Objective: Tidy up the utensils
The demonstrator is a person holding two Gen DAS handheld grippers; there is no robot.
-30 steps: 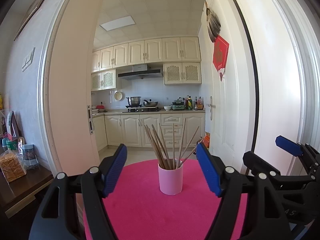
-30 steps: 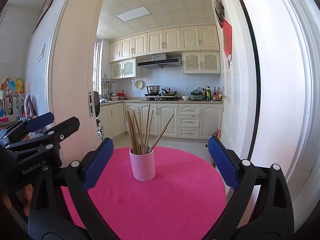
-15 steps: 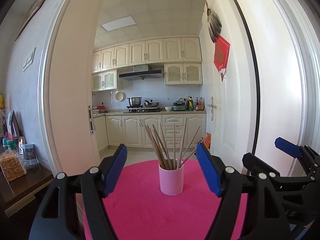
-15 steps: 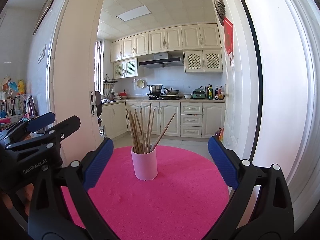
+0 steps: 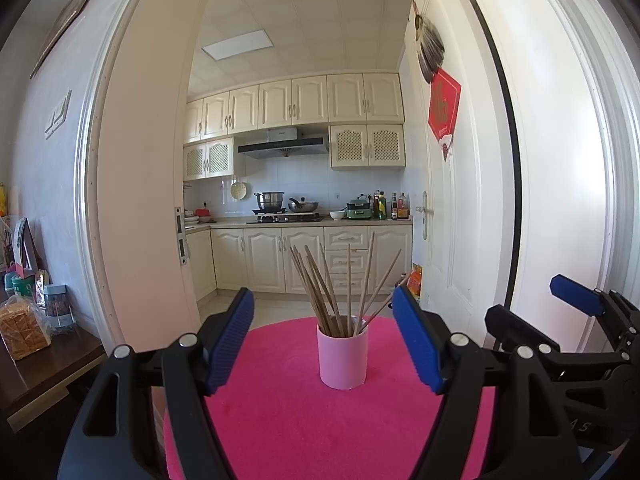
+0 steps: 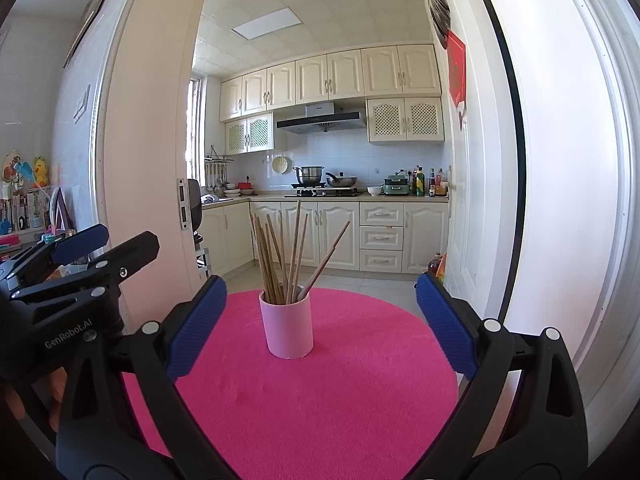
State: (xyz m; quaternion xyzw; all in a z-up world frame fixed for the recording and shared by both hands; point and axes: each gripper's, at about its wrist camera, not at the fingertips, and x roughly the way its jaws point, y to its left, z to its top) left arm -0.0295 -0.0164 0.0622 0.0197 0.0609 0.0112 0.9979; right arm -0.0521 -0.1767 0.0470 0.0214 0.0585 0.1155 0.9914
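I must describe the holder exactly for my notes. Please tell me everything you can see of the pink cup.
The pink cup is a plain, matte cylinder without handle, standing upright on the round pink mat. It holds a loose bundle of brown wooden chopsticks, which lean on its rim and fan outward. Nothing else touches it; both grippers are apart from it.

Pale pink cylindrical cup [image 5: 343, 358]: plain, no pattern. Bundle of thin wooden chopsticks [image 5: 338, 288]: light to mid brown. Round felt-like table mat [image 6: 320, 396]: hot pink, uniform. Black-framed left gripper [image 5: 323, 340]: blue ribbed pads. Black-framed right gripper [image 6: 320, 322]: blue dotted-texture pads. Panelled kitchen cabinets [image 5: 304, 102]: cream; two doors lattice-patterned. Diamond-shaped door decoration [image 5: 443, 109]: red.
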